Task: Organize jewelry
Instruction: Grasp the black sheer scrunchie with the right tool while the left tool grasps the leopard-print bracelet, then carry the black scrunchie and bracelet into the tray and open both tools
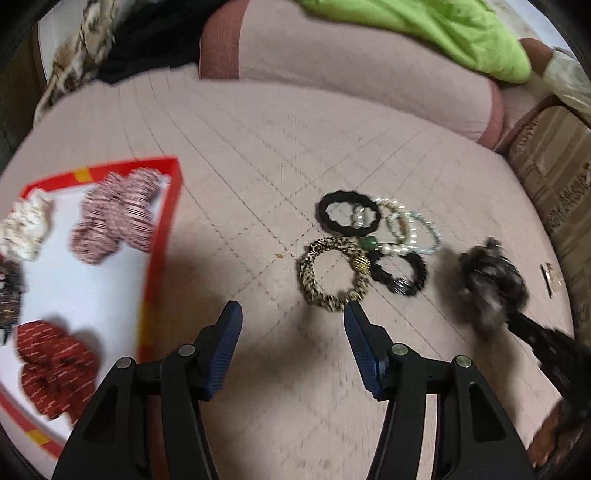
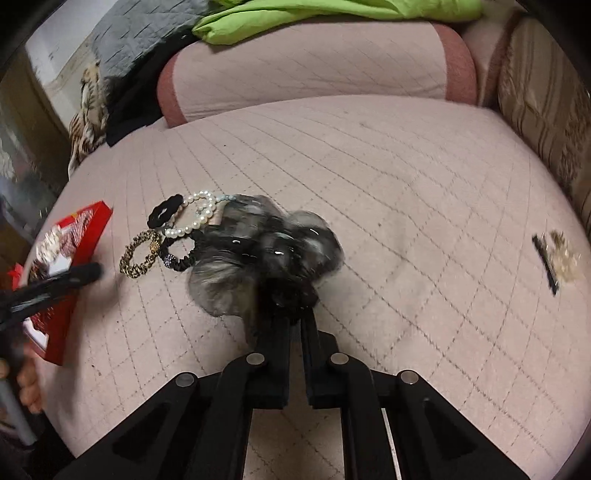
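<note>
A heap of hair ties and bracelets lies on the pink quilted bed: a leopard-print tie (image 1: 332,275) (image 2: 140,254), a black scalloped tie (image 1: 348,214) (image 2: 164,210), pearl bracelets (image 1: 404,229) (image 2: 197,214) and a black beaded tie (image 1: 399,271) (image 2: 181,258). My left gripper (image 1: 293,317) is open just short of the leopard-print tie, nothing between its blue pads. My right gripper (image 2: 293,295) is shut on a sheer grey-black scrunchie (image 2: 266,251) (image 1: 487,288), right of the heap. A red-rimmed box (image 1: 162,236) (image 2: 62,314) holds several scrunchies (image 1: 118,218).
A black hair clip with a gold ornament (image 2: 554,262) (image 1: 548,278) lies far right on the bed. A pink bolster (image 2: 314,70) and a green cloth (image 1: 436,29) lie at the back. Patterned fabric (image 1: 554,177) edges the right side. A hand (image 2: 27,384) holds the left gripper.
</note>
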The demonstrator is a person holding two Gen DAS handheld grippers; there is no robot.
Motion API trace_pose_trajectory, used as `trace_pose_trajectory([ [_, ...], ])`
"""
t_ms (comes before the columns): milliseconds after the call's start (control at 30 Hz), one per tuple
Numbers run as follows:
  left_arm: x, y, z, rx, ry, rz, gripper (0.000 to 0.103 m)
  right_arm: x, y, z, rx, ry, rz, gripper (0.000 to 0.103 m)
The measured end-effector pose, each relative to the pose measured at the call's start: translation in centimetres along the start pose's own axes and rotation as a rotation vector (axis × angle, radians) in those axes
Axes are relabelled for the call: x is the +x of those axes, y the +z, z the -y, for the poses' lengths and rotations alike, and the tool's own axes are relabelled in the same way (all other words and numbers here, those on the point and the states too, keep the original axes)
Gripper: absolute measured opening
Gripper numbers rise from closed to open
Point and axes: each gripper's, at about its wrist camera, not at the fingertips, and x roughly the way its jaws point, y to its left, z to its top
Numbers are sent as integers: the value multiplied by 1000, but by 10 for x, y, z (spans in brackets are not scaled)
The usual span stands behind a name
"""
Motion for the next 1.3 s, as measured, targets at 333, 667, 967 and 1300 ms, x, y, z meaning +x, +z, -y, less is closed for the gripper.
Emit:
trace_pose_trajectory([
  [333,36,18,17,76,59,12,55,-1,8,12,64,83,104,59],
  [667,38,11,44,173,109,56,16,27,16,4,87,104,94,56],
  [967,0,-7,60,202,0,65,5,27,13,2,98,113,77,15],
  [1300,-83,-40,22,73,-112,158,5,-5,2,-1,137,167,113,15],
])
